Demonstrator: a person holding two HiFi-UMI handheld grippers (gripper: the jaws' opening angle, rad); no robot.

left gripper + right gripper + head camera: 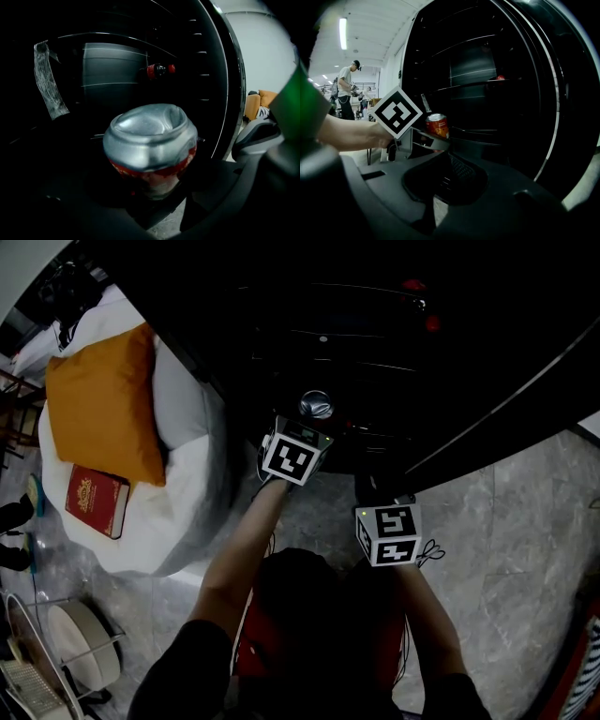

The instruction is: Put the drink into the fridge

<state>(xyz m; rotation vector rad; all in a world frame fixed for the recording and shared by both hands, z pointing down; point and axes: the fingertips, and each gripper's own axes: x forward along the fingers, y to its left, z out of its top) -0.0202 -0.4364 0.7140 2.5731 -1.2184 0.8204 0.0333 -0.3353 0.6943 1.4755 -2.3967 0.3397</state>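
Clamps the red drink can point(150, 145) between the left gripper's point(312, 420) widely spread fingers point(243, 187), at the mouth of the open fridge point(487, 93), dark shelves point(473, 86) ahead of the tips. Shows the right gripper's point(454, 180) fingers closed together on nothing, the can ahead-left of them, the fridge's bright edge point(556, 112) to their right.

In the head view, a grey stone floor point(525, 549) fills the 4 o'clock side. A soft white seat point(192, 493) sits at 9 o'clock. An orange pillow point(98, 413) lies on it at 10 o'clock, with a red book point(97, 501) just beside it. In the right gripper view, a long light point(343, 33) glows on the white ceiling point(375, 23) at 11 o'clock. A person point(346, 89) stands far back at 9 o'clock.
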